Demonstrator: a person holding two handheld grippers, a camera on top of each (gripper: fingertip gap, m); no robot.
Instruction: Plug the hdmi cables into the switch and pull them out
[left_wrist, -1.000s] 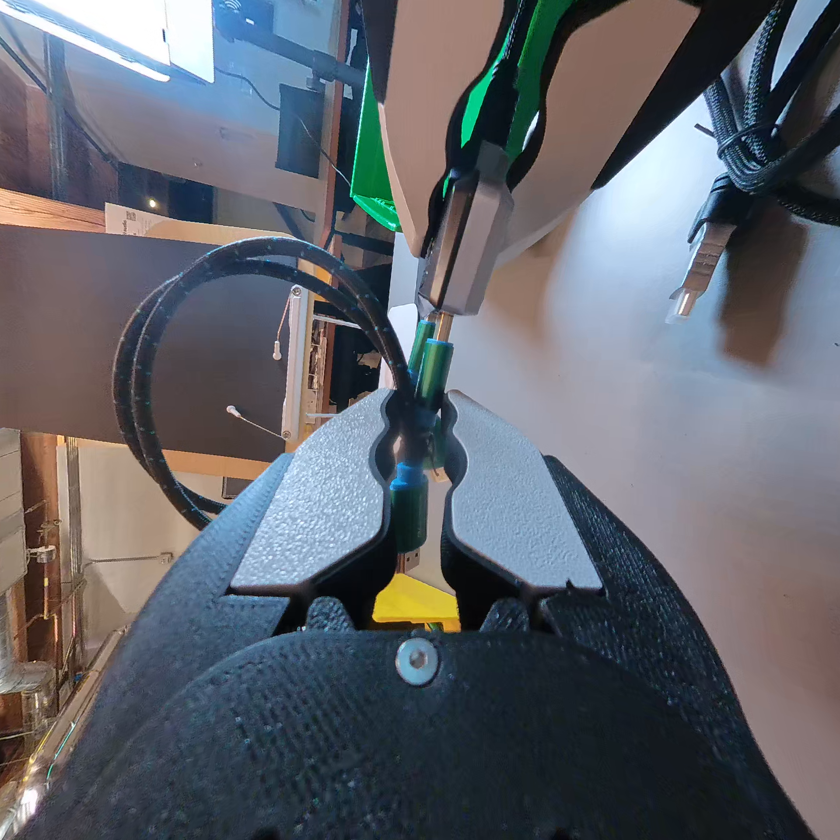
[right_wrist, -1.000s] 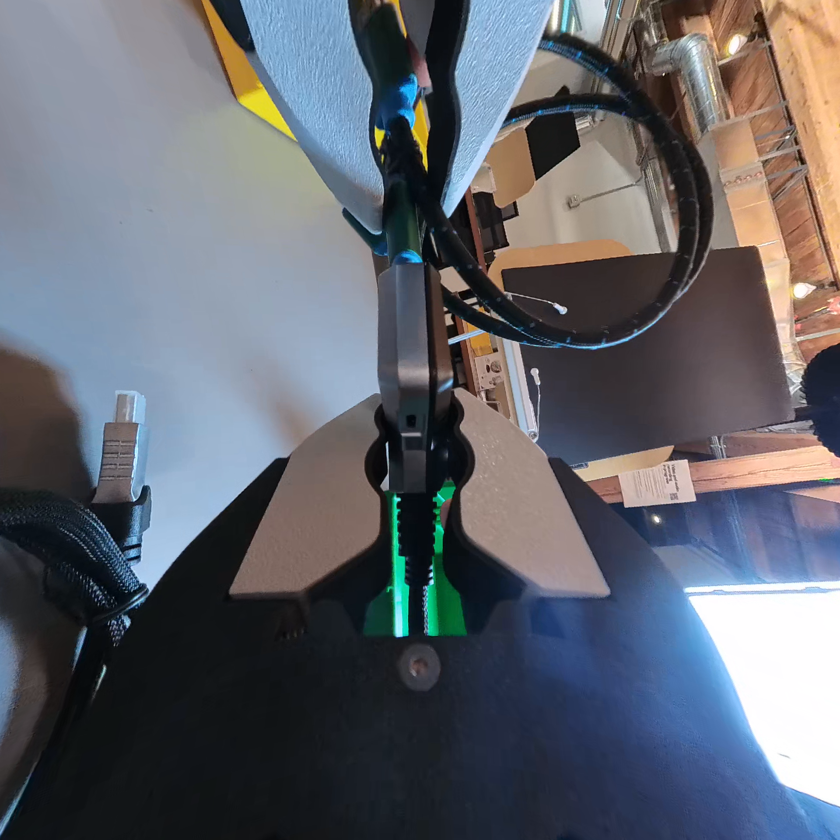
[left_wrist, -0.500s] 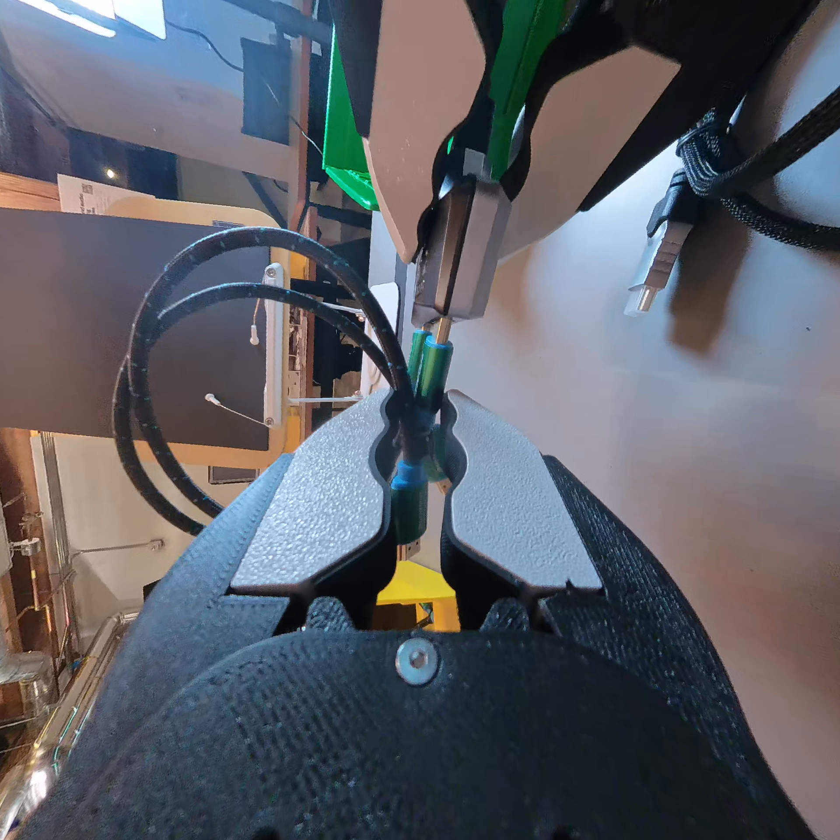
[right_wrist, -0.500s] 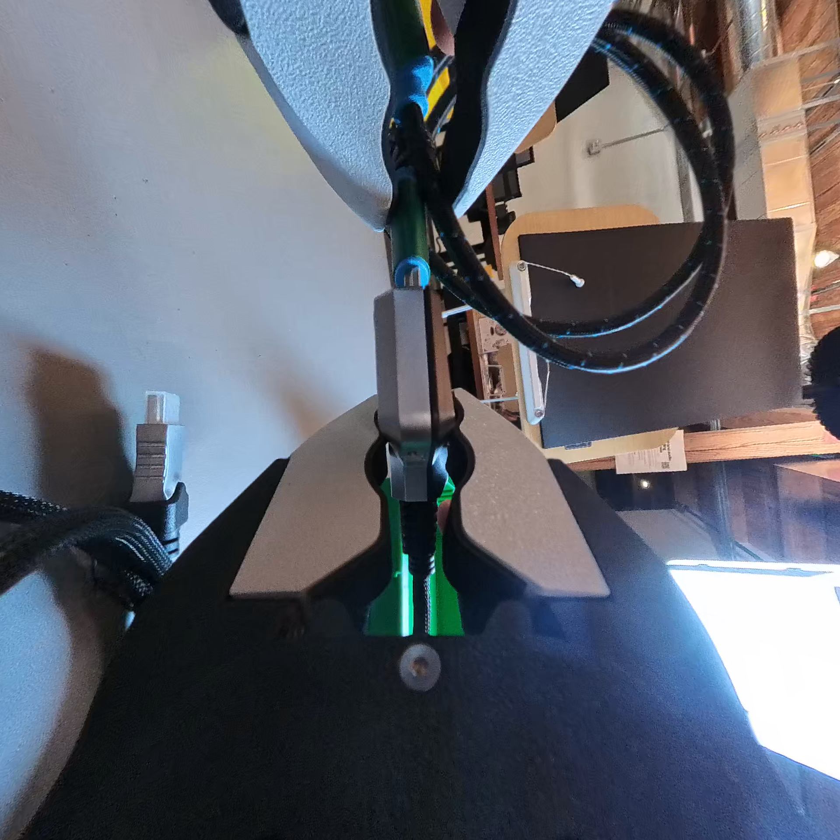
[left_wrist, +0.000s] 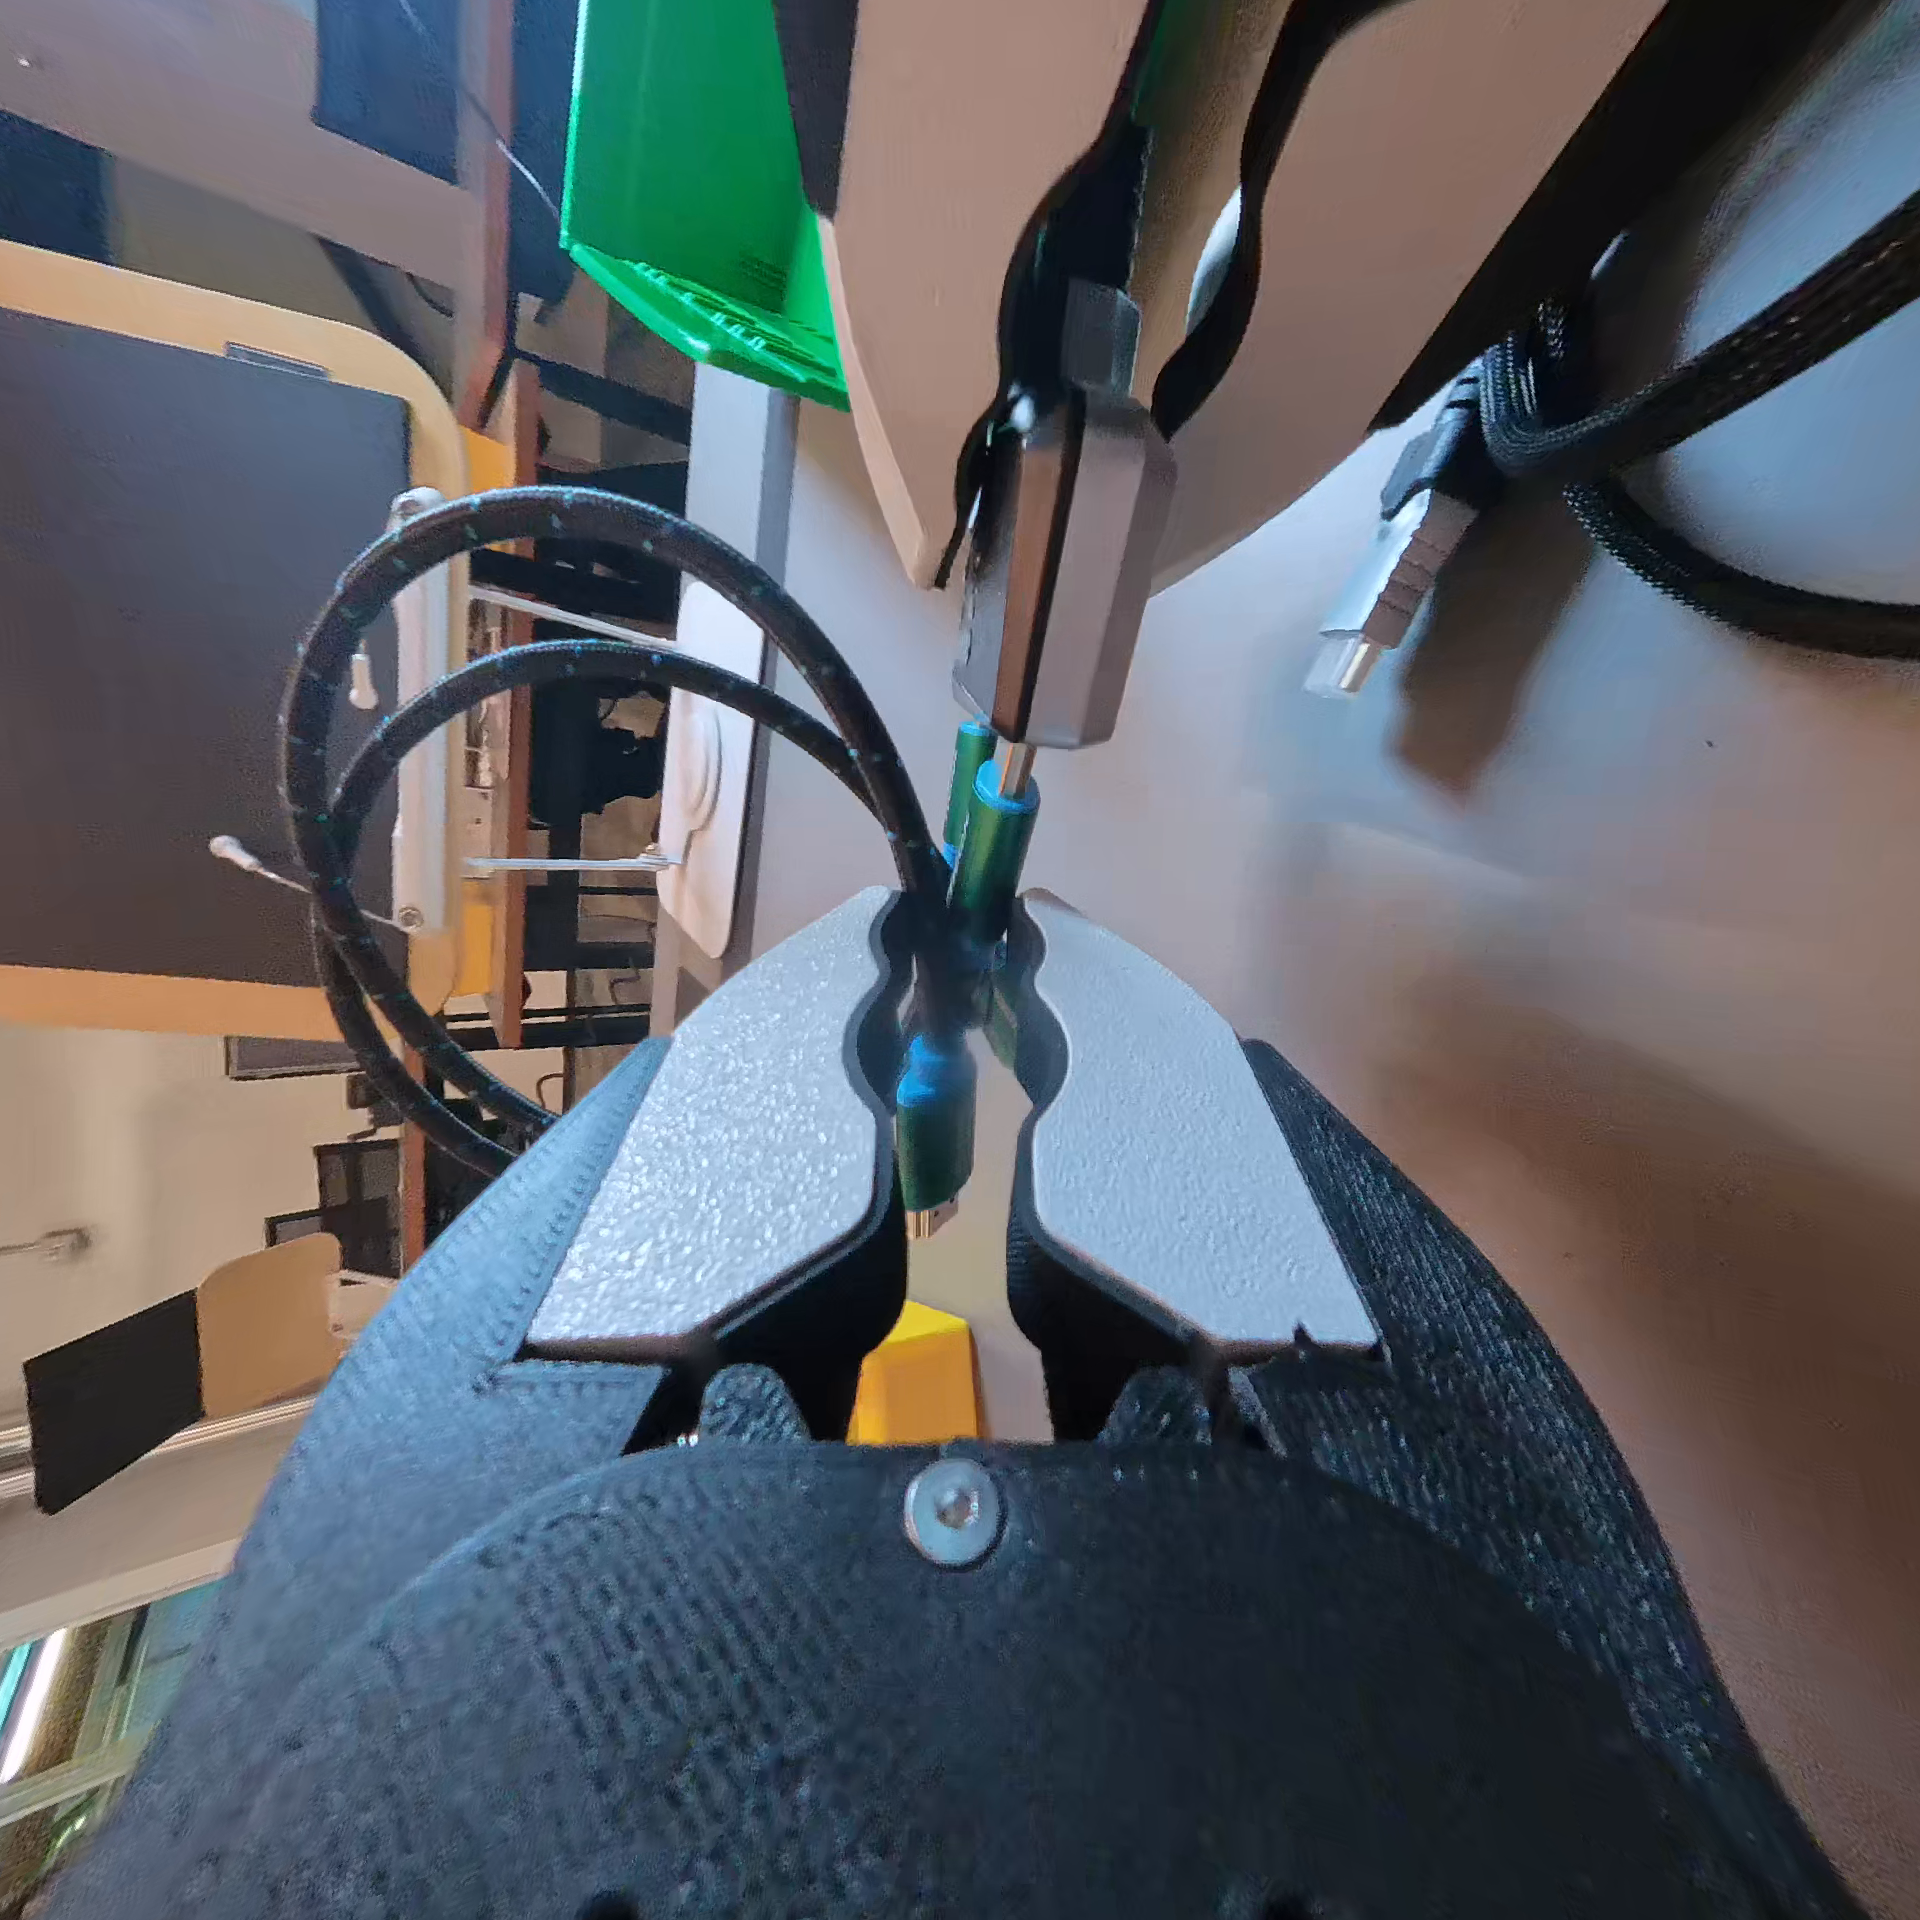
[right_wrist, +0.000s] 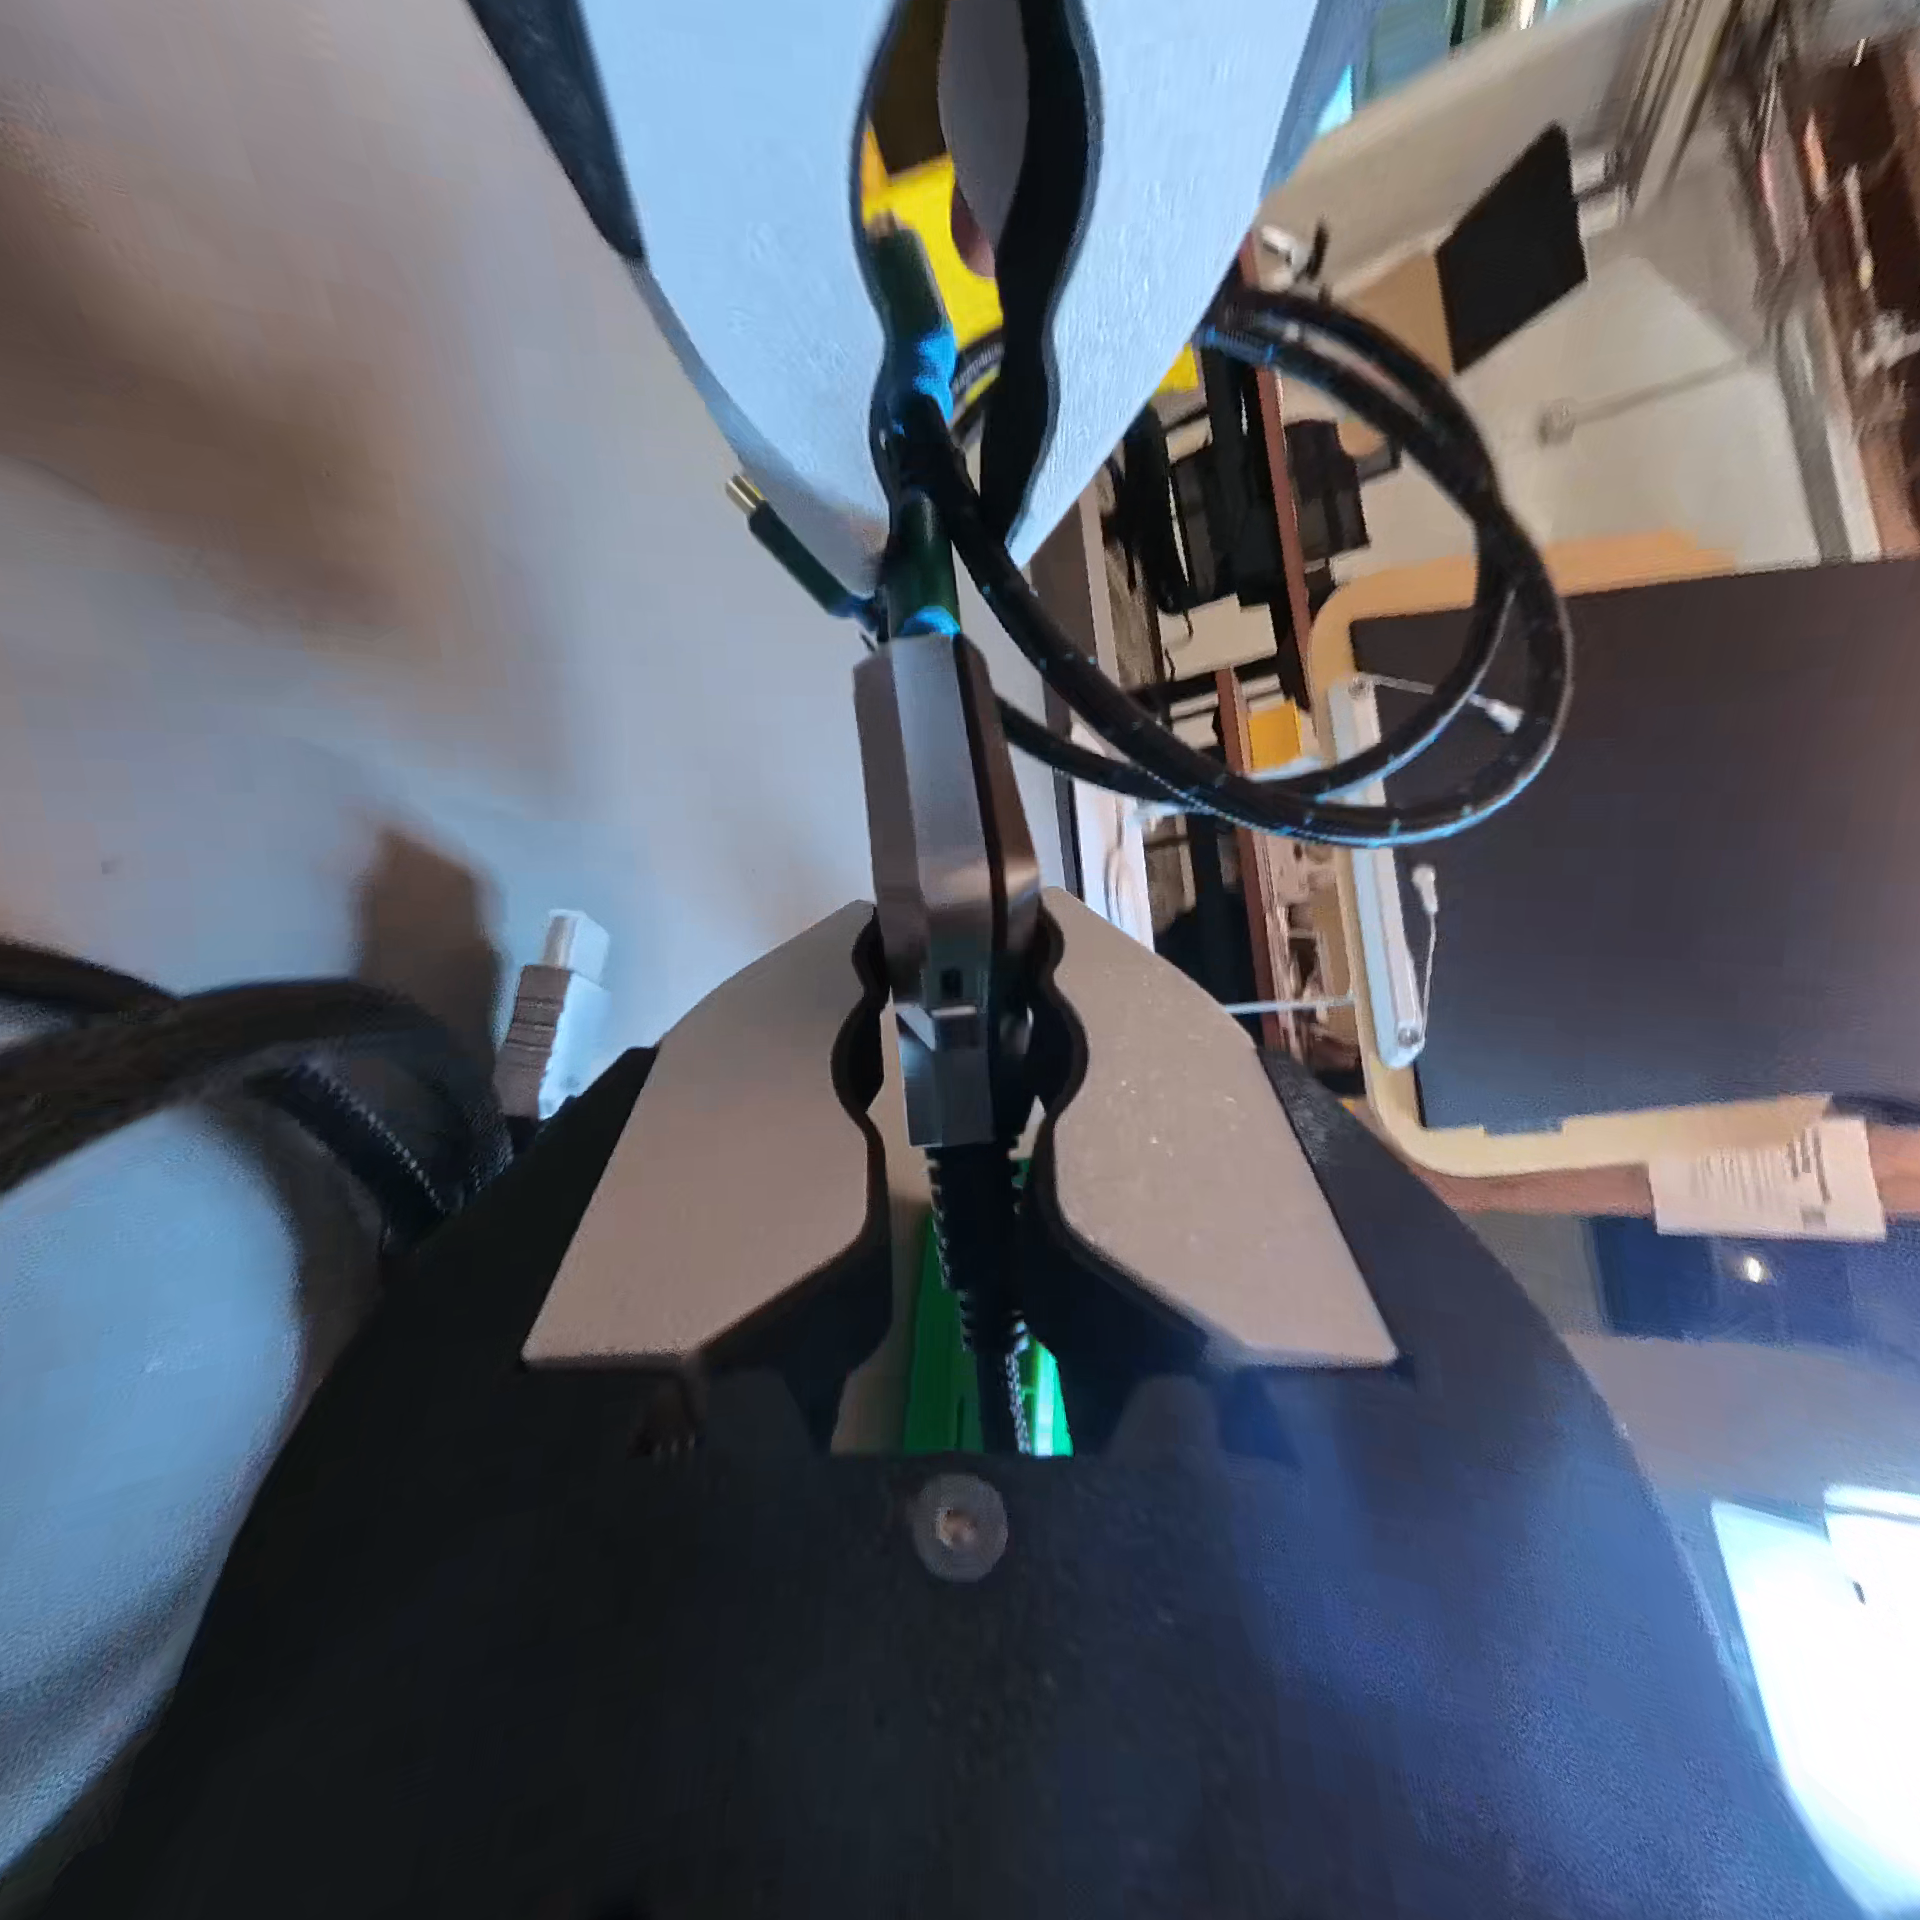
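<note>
My left gripper is shut on black braided HDMI cables with green plugs. One green plug points forward, and its metal tip meets the end of the grey switch. A second green plug hangs back between my fingers. My right gripper is shut on the grey switch, whose own cable runs back between the fingers. In the right wrist view the left gripper faces me, and a loose green plug sticks out beside it. Both are held above the white table.
A bundled black cable with a silver plug lies on the table to the right; it also shows in the right wrist view. A green bin and a black panel stand beyond the table edge. The left gripper's tips are roughly 6 centimetres from the right gripper's.
Both grippers have shifted and the switch has tilted a little against the plug. The right wrist view is now blurred, and a loose green plug has come into sight beside the left gripper.
</note>
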